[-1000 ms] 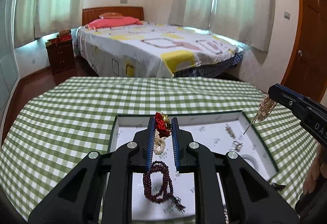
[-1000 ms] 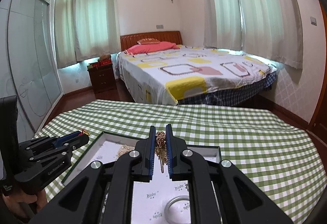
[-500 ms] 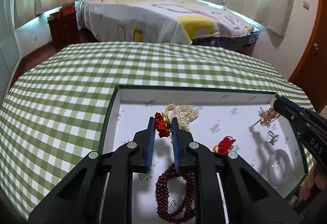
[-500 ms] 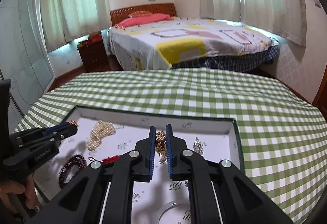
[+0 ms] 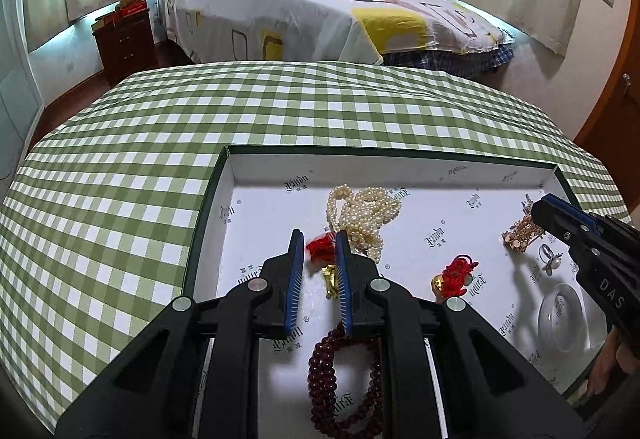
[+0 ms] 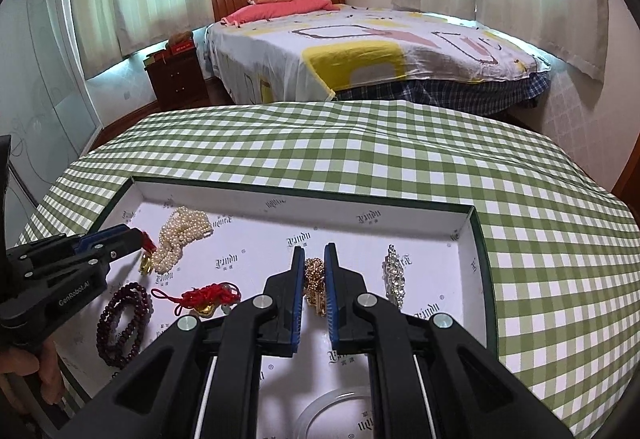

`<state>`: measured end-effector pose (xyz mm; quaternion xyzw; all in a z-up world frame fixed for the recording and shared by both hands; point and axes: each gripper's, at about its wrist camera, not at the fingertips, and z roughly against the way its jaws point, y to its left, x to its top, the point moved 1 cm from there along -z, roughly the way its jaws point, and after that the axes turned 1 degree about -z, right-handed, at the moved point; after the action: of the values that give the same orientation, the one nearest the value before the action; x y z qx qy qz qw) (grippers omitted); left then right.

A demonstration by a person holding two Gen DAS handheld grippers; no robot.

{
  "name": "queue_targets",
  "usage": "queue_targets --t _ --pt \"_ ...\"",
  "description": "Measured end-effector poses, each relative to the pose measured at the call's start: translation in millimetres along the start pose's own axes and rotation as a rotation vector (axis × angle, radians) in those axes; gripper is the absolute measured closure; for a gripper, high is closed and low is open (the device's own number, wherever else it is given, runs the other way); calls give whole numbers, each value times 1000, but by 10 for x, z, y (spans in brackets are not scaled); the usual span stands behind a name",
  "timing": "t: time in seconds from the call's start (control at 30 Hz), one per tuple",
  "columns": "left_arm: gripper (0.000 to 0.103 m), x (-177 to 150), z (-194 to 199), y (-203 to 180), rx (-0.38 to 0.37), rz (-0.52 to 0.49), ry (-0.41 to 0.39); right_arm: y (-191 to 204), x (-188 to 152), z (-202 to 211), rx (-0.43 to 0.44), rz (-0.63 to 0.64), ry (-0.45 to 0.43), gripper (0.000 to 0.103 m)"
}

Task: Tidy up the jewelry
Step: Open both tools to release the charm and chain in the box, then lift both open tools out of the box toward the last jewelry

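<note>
Green-checked cloth covers the table point(image 5: 160, 143), with a bed point(image 5: 320, 15) beyond it; on the near part stands a shallow white-lined tray point(image 5: 400, 169). The left gripper point(image 5: 318, 251) is closed narrowly on a red knotted charm point(image 5: 320, 247) with a gold pendant dangling below, low over the tray's left half, just beside the pearl strand point(image 5: 362, 215). The right gripper point(image 6: 312, 271) pinches a gold chain cluster point(image 6: 314, 273) low over the right half, near a rhinestone piece point(image 6: 394, 275). Both pieces look light, limp and tangle-prone, so a pinch on the knot or a bunched part seems best. Dark red beads point(image 5: 344, 383), another red charm point(image 5: 456, 275) and a clear bangle point(image 5: 564, 311) lie loose.
</note>
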<state>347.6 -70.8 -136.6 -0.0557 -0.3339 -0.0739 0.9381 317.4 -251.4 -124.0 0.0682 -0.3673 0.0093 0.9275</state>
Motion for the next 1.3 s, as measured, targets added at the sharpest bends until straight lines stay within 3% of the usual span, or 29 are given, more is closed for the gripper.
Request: queue_targets --t 0.47,0.53,0.6,0.77,1.03,1.3 --pt "82 -8 2 7 3 2 4 9 15 -31 -1 0 11 90" --pt "66 -8 22 13 7 7 -5 10 15 -31 0 -2 11 84" --pt "58 -15 54 26 7 13 -17 15 16 -30 1 -2 11 79" --pt "54 -35 105 41 7 14 -23 17 19 -16 -1 -2 3 66" --pt "39 -70 283 65 0 26 -67 30 43 107 -5 3 -35 48" --pt "29 -146 537 49 -5 42 -117 58 61 381 -9 12 -99 36"
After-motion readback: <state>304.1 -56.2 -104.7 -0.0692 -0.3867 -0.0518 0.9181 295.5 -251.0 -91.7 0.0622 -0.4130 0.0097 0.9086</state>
